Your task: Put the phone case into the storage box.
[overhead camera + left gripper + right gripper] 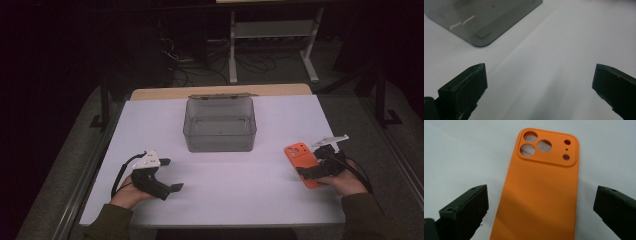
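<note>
In my right gripper view, my right gripper (pixel 541 212) has its jaws spread wide, one on each side of the orange phone case (pixel 541 195), neither touching it. The case lies flat, back up, its long axis running straight away from me up the frame, camera cut-outs at the far end near the top. So the jaws straddle its narrow width, and closing them should, I judge, catch its long edges.

In the high view the case (pixel 300 155) sits at the right of the white table (pixel 240 195), under my right hand, so this gripper is far the nearer. My left gripper (pixel 165 175) hovers at lower left, jaws also apart and holding nothing. Farther up, at the middle, stands the open grey box (pixel 220 132), well apart from the case; nothing lies between them.
</note>
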Demonstrator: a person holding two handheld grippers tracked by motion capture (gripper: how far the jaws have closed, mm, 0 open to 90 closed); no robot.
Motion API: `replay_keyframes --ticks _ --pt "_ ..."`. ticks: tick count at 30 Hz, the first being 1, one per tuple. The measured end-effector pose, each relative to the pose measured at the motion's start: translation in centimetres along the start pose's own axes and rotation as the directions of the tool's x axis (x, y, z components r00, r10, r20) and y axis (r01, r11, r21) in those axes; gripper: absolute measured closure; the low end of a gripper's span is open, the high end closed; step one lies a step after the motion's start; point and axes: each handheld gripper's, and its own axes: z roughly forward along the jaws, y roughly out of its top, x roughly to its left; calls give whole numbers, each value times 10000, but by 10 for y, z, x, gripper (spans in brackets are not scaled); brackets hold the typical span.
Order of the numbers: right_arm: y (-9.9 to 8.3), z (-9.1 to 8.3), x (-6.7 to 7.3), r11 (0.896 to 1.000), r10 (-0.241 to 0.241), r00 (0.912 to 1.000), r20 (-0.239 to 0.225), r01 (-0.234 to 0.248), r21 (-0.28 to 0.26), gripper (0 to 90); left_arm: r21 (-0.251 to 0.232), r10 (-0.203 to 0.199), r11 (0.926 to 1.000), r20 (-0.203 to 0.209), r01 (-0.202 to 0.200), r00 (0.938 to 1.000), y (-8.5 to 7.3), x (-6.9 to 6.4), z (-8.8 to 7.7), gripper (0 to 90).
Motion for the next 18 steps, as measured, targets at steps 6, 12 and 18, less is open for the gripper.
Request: replay_keyframes --ticks 6,12,18 --pt "-1 3 0 9999 -49 10000 45 48 137 0 -1 3 10000 -3 -3 10000 0 0 0 0" --pt "-3 5 0 9996 -17 10000 11 17 265 0 0 -1 10000 -7 1 10000 0 0 0 0" --pt "-3 7 2 9990 -42 10000 23 41 440 0 9 2 10000 -3 -2 10000 0 0 0 0"
